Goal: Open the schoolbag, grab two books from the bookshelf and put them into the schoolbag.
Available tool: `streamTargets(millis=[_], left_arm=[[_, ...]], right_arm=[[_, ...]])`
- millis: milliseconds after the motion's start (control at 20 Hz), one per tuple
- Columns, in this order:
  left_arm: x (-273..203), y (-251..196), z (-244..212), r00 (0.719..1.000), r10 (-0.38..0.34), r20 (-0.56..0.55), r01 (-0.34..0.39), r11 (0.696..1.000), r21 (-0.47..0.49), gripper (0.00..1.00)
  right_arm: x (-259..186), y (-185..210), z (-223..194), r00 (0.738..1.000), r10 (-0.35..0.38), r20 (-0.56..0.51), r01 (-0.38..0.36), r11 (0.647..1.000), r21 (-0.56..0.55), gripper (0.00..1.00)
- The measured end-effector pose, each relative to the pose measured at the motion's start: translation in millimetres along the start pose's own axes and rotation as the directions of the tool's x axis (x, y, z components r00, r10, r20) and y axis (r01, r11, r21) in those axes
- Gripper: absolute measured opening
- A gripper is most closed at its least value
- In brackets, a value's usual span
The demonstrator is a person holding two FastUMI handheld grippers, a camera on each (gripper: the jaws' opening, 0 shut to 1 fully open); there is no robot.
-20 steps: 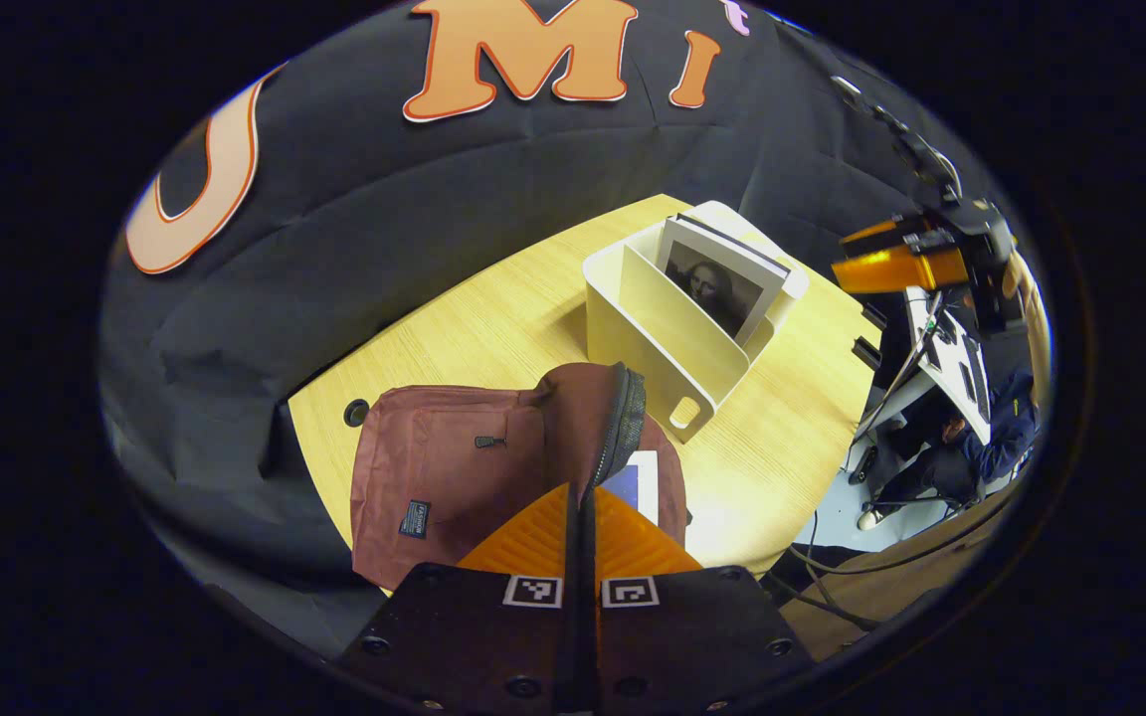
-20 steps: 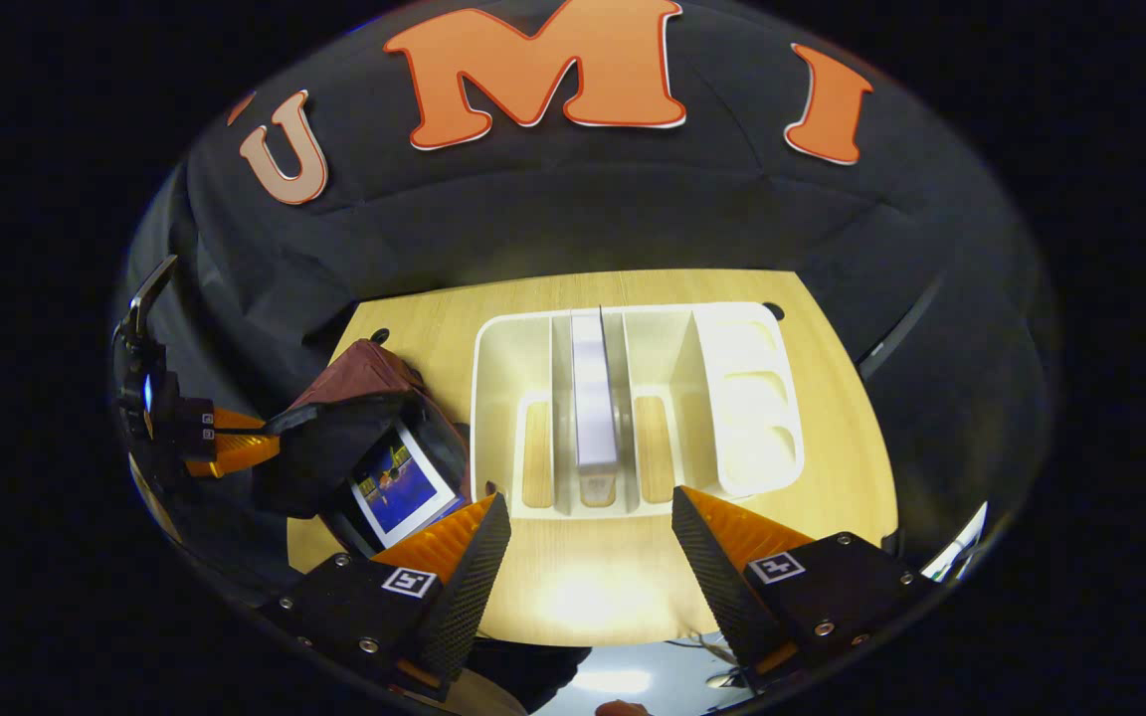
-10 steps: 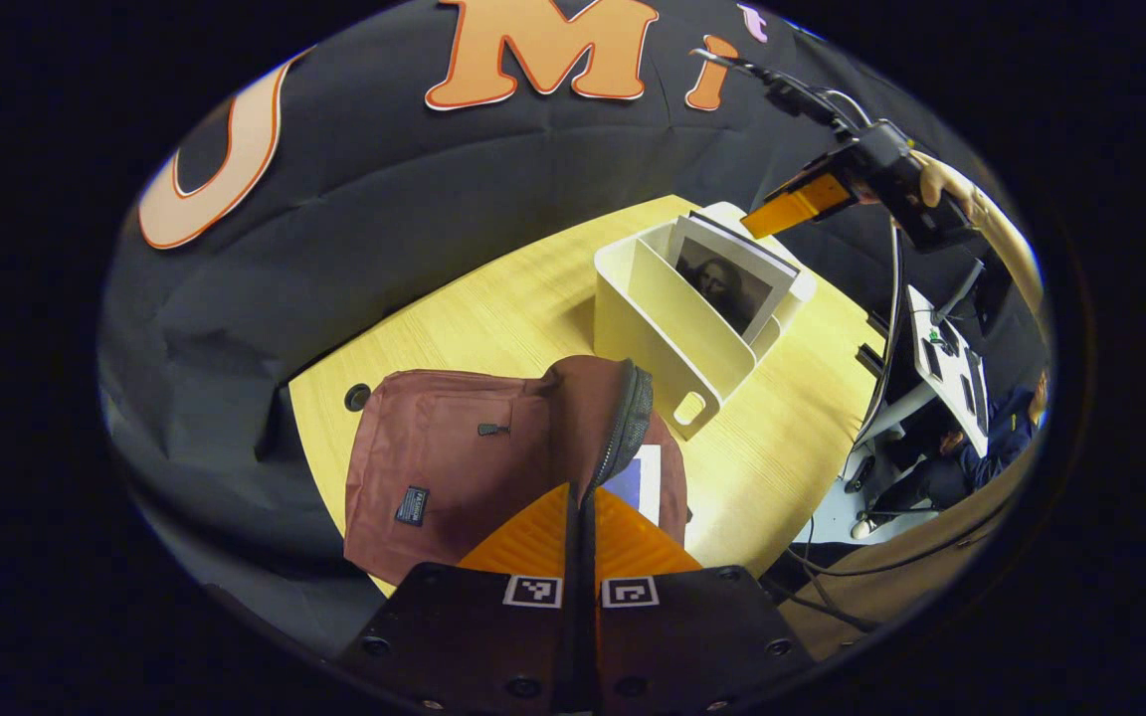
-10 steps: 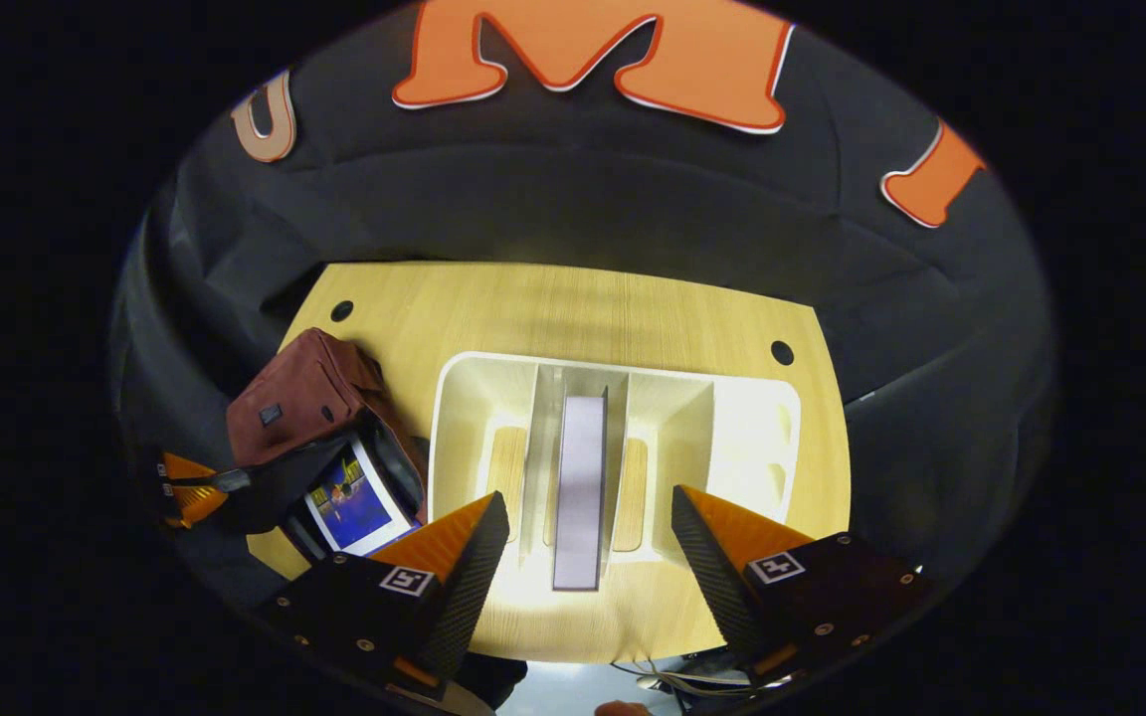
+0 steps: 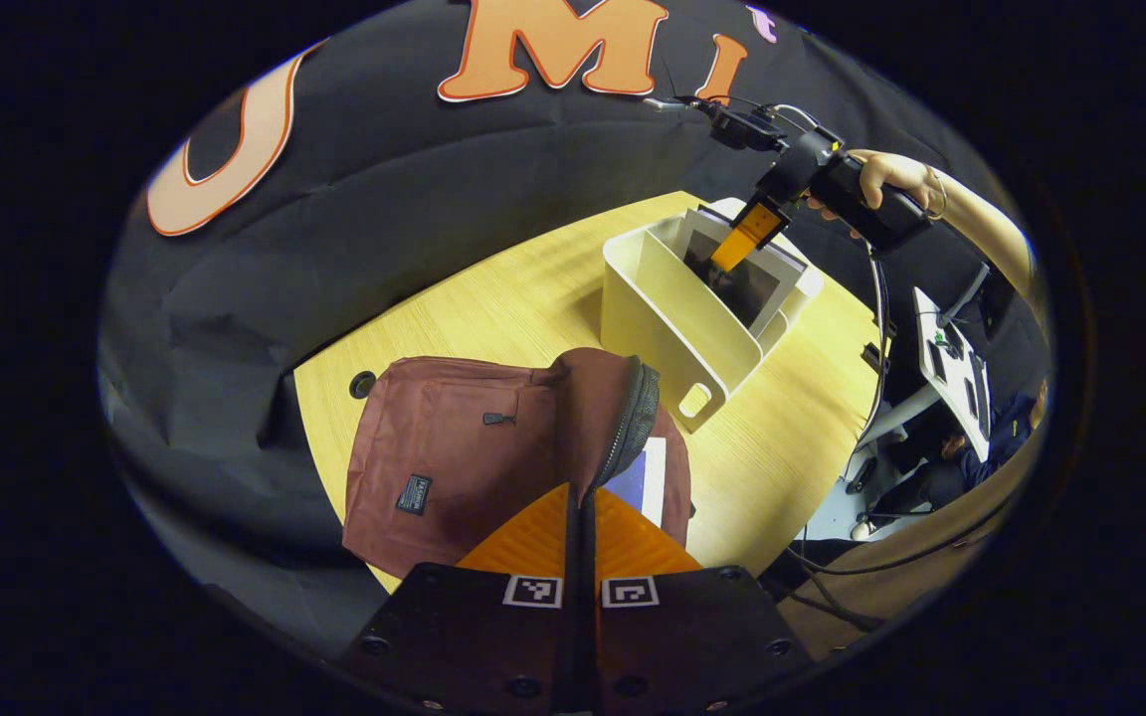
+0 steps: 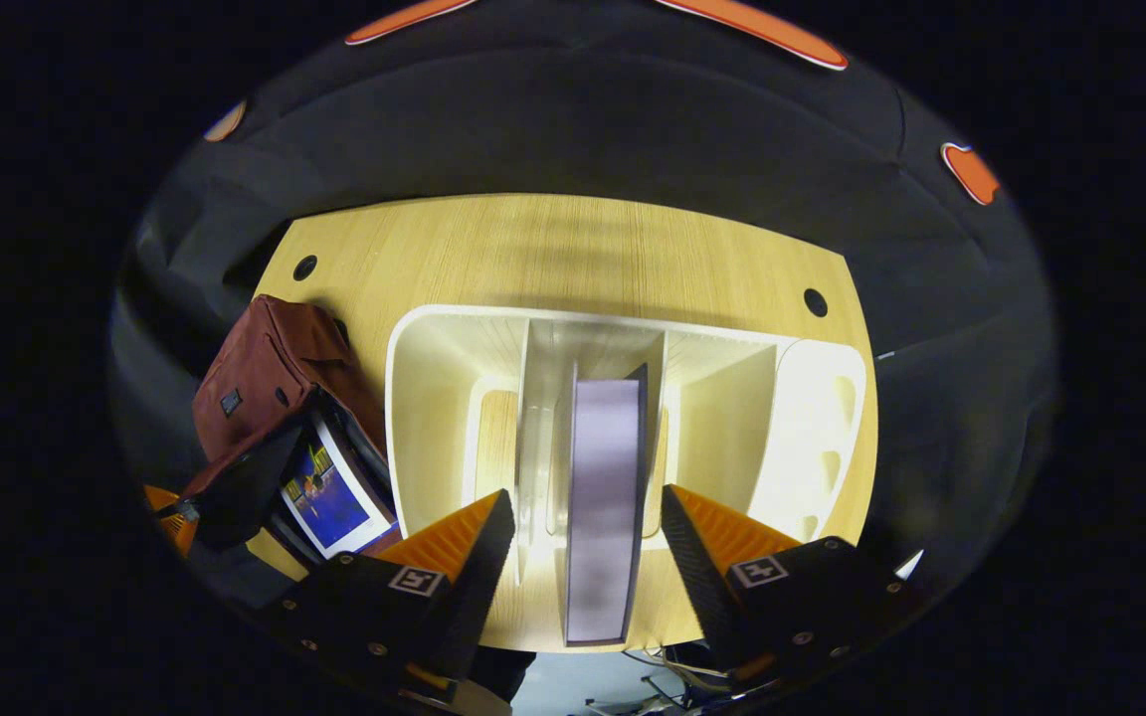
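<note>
Left gripper: jaws are pressing fully together on the zipper-edged flap of the schoolbag, holding the mouth lifted open. The schoolbag is lying on the wooden table at about 7 o'clock in the left gripper view; a blue-covered book is sitting inside its opening, seen at 8 o'clock in the right gripper view.

Right gripper: jaws are standing wide apart, one finger on either side of the second book, not touching it. That book is standing upright on edge in the middle compartment of the white bookshelf, spine edge toward the camera.

In the left gripper view the bookshelf is sitting at 1 o'clock, just beyond the schoolbag, with the right gripper and the hand holding it reaching down over the book's top edge.
</note>
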State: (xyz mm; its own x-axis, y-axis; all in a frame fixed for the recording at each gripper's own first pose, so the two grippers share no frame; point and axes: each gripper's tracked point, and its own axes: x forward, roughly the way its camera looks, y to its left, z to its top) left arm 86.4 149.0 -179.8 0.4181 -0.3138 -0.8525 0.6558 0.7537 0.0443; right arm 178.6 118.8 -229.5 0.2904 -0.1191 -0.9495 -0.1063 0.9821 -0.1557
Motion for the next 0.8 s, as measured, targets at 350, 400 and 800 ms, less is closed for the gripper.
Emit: streamTargets(millis=[350, 400, 800], left_arm=[[0.4, -1.6, -2.5, 1.000, -0.004, -0.006, 0.004, 1.000, 0.009, 0.00], [0.8, -1.1, -1.4, 1.000, -0.004, -0.005, 0.004, 1.000, 0.010, 0.01], [6.2, -2.3, -1.9, 1.000, -0.018, -0.012, 0.018, 1.000, 0.025, 0.01]], right_arm=[[-5.1, -3.8, 0.2, 1.000, 0.004, 0.006, -0.004, 0.996, 0.084, 0.30], [-11.6, -5.1, 2.4, 1.000, 0.004, 0.020, -0.006, 0.996, 0.092, 0.30], [-103.0, -18.2, 4.3, 0.988, 0.037, 0.149, -0.058, 0.989, 0.135, 0.29]])
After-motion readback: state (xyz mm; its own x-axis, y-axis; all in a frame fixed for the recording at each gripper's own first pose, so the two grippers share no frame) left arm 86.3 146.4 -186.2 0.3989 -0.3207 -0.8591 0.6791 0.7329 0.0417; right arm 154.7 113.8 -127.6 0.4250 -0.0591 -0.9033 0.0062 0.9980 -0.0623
